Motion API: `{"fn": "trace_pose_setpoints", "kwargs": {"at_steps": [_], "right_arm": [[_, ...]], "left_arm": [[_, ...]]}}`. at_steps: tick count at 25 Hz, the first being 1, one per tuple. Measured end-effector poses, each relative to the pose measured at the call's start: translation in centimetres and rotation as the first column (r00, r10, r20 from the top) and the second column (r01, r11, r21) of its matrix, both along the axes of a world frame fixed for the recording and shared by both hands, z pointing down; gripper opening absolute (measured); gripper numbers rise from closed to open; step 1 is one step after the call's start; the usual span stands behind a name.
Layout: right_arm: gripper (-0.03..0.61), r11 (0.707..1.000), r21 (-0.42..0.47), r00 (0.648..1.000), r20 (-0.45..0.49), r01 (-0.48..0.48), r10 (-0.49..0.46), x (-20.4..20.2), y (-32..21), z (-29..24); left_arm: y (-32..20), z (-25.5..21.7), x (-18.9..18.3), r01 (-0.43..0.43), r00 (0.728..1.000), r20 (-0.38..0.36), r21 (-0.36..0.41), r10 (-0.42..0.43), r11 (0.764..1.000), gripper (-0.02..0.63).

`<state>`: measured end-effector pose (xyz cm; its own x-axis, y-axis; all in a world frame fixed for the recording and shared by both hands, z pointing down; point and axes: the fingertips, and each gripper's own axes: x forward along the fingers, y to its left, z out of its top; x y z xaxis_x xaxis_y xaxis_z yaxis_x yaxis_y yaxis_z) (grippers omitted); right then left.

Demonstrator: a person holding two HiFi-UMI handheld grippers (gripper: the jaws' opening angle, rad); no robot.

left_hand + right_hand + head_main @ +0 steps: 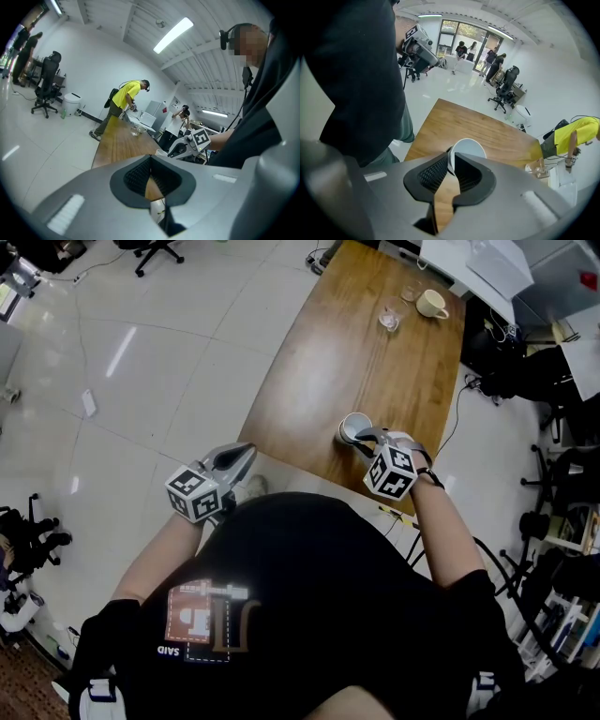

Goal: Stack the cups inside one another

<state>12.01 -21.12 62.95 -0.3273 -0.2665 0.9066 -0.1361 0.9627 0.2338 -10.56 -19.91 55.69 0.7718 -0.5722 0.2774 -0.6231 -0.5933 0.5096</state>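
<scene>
A white paper cup (354, 427) stands near the front edge of the wooden table (309, 371). My right gripper (366, 438) is shut on its near rim. In the right gripper view the cup (468, 151) has its wall pinched between the two jaws of the right gripper (451, 161), and its inside looks empty. My left gripper (246, 454) hovers off the table's front left corner, well left of the cup. In its own view the left gripper (150, 172) is shut with nothing held. A cream mug (431, 304) and two small glass cups (389, 320) sit at the table's far end.
White boxes and papers (469, 263) lie beyond the far end of the table. Dark chairs and cables (525, 381) crowd the right side, and pale tiled floor (141, 362) spreads to the left. A person in a yellow shirt (124, 101) stands by the far end.
</scene>
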Motion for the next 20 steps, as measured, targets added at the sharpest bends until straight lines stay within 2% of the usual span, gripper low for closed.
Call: {"fn": "trace_pose_setpoints", "kwargs": {"at_steps": [4,6,8,11,13,17,20], "right_arm": [[0.098,1.0,-0.003,0.999,0.021,-0.025,0.025,-0.2,-0.2,0.0],[0.098,0.996,0.045,0.992,0.103,-0.083,0.078,-0.1,-0.9,-2.8],[0.095,0.977,0.092,0.957,0.236,-0.194,0.168,0.6,-2.1,-6.9],[0.084,0.923,0.104,0.856,0.424,-0.37,0.295,3.2,-2.9,-12.6],[0.083,0.88,0.097,0.782,0.511,-0.465,0.357,5.6,-2.7,-15.3],[0.074,0.787,0.085,0.645,0.631,-0.61,0.432,10.5,-1.6,-19.1],[0.071,0.723,0.043,0.547,0.685,-0.69,0.482,13.7,-0.3,-19.6]], "left_arm": [[0.1,0.0,-0.3,-0.007,1.0,0.008,-0.004,0.007,1.0,0.002],[0.0,-0.2,0.2,-0.019,1.0,0.006,0.0,0.019,1.0,0.002],[-0.5,-0.4,0.9,-0.035,0.999,0.003,0.008,0.035,0.999,0.002],[-1.1,-1.0,2.3,-0.067,0.998,-0.004,0.024,0.067,0.997,0.002],[-1.6,-1.7,3.5,-0.093,0.996,-0.01,0.043,0.093,0.995,0.002],[-3.7,-3.4,6.0,-0.132,0.991,-0.019,0.096,0.134,0.987,0.002],[-5.3,-4.8,7.6,-0.147,0.988,-0.023,0.133,0.151,0.98,0.002]]}}
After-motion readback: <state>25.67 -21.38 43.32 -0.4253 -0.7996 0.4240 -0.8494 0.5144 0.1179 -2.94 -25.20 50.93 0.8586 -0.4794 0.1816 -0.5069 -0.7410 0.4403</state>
